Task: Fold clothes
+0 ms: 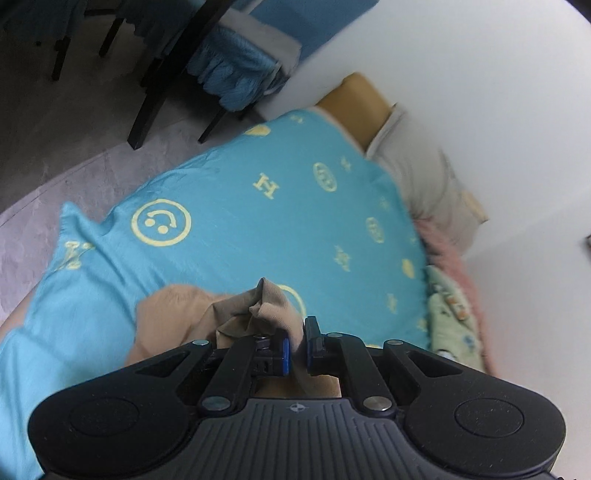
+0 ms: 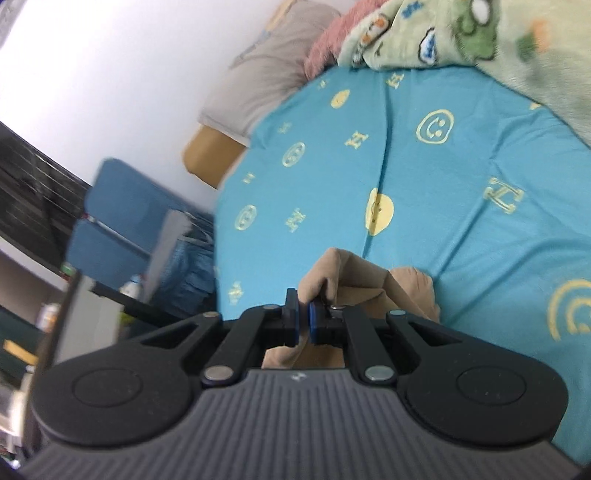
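Observation:
A tan garment [image 1: 177,317] lies bunched on a bed with a turquoise sheet [image 1: 258,206] printed with yellow smileys. My left gripper [image 1: 297,350] is shut on a fold of the tan garment, which sticks up between its blue pads. In the right wrist view my right gripper [image 2: 303,321] is shut on another bunched part of the same tan garment [image 2: 354,280], over the turquoise sheet [image 2: 424,192]. Most of the garment is hidden under both grippers.
A grey pillow [image 1: 417,173] and a green cartoon blanket [image 1: 454,317] lie by the white wall. The same blanket [image 2: 461,33] fills the right view's top. Dark chairs [image 1: 155,74] with blue cloth stand on the grey floor. A blue chair [image 2: 122,218] and shelves stand beside the bed.

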